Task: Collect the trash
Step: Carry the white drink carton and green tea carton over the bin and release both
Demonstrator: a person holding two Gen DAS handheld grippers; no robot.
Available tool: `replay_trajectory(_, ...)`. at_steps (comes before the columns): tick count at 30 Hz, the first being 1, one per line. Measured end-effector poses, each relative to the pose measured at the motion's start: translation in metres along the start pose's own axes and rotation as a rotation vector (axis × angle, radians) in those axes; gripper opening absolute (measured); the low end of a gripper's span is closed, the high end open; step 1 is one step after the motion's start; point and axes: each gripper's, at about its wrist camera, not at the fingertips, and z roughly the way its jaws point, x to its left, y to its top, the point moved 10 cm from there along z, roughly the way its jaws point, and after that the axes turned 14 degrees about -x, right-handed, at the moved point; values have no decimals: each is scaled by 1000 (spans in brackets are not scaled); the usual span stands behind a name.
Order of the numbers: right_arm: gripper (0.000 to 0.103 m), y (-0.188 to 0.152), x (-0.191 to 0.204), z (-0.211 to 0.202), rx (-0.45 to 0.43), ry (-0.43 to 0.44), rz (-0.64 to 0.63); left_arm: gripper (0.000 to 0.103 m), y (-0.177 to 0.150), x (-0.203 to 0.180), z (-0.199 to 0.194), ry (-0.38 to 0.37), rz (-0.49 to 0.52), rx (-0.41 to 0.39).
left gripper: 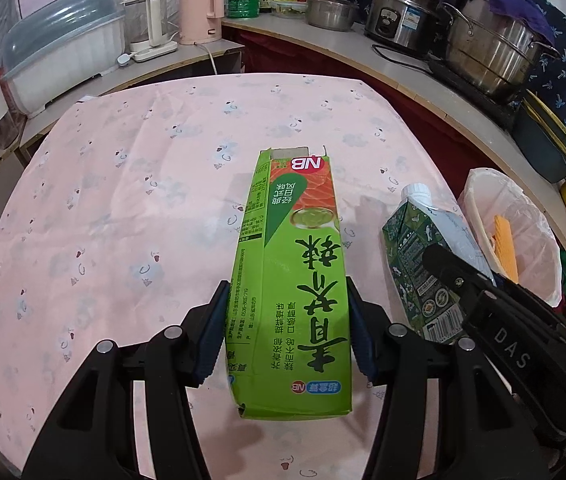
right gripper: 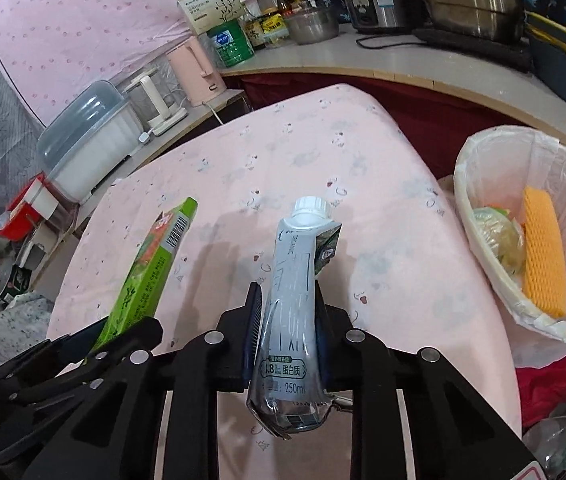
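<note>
My left gripper (left gripper: 288,312) is shut on a long green box (left gripper: 291,280) and holds it above the pink tablecloth (left gripper: 123,200). My right gripper (right gripper: 288,328) is shut on a crushed grey-green milk carton (right gripper: 291,320) with a white cap, also held above the cloth. The carton shows in the left wrist view (left gripper: 415,256) with the right gripper (left gripper: 443,268) on it; the green box shows in the right wrist view (right gripper: 151,264). A bin lined with a white bag (right gripper: 483,184) stands right of the table and holds a yellow foam net (right gripper: 543,256) and wrappers.
A counter (left gripper: 423,68) curves behind the table with steel pots (left gripper: 495,48), a rice cooker (left gripper: 399,16), a pink kettle (left gripper: 199,8) and a covered plastic tub (left gripper: 63,52). The bin also shows in the left wrist view (left gripper: 523,208).
</note>
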Motion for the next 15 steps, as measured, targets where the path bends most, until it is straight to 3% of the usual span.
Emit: replay_trajectory(15, 20, 57, -23, -78, -184, -22, 31, 52, 22, -56, -36, -80, 62, -80)
